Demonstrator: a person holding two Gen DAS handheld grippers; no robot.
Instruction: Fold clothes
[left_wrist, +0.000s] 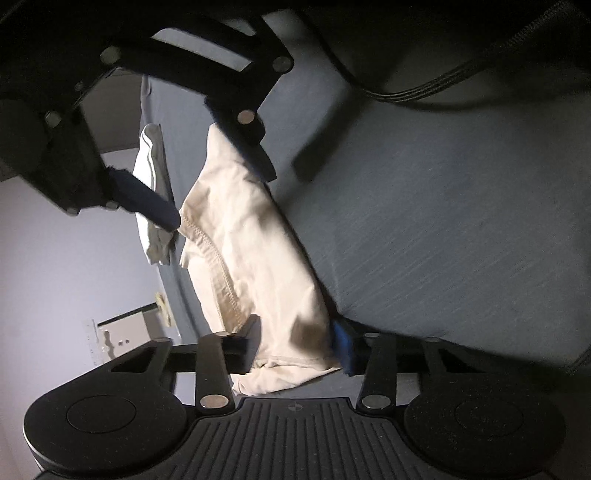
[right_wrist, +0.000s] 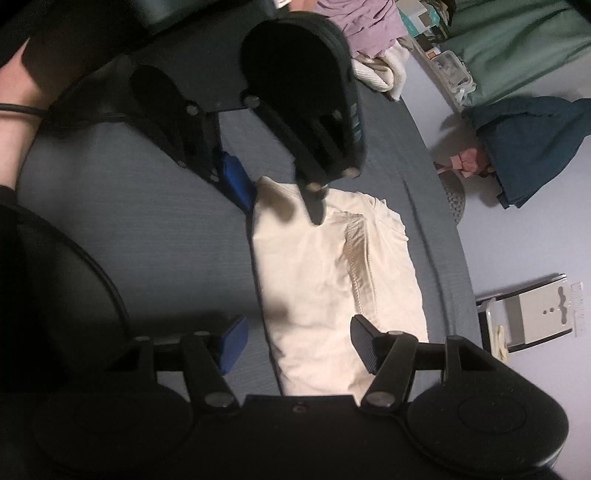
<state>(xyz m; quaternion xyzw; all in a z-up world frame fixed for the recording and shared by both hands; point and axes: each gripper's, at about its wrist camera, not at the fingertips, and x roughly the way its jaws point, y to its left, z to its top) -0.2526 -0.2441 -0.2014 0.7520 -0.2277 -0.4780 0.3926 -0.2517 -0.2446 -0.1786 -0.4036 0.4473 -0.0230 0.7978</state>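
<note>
Cream cotton garment (right_wrist: 314, 280), folded oblong, stitched seam, lying on grey woven bed surface (right_wrist: 155, 236); left hand-held gripper (left_wrist: 295, 343) clamped on garment's hem end; right hand-held gripper (right_wrist: 299, 339) jaws apart, straddling opposite end, pads clear of cloth

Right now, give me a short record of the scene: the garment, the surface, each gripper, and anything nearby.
garment: cream garment, lying lengthwise, stitched seam facing up
surface: dark blue sheet
left gripper: closed on one end of the garment
right gripper: open, straddling the opposite end, blue pad clear of the cloth
nearby: white cloth at the sheet's edge
</note>
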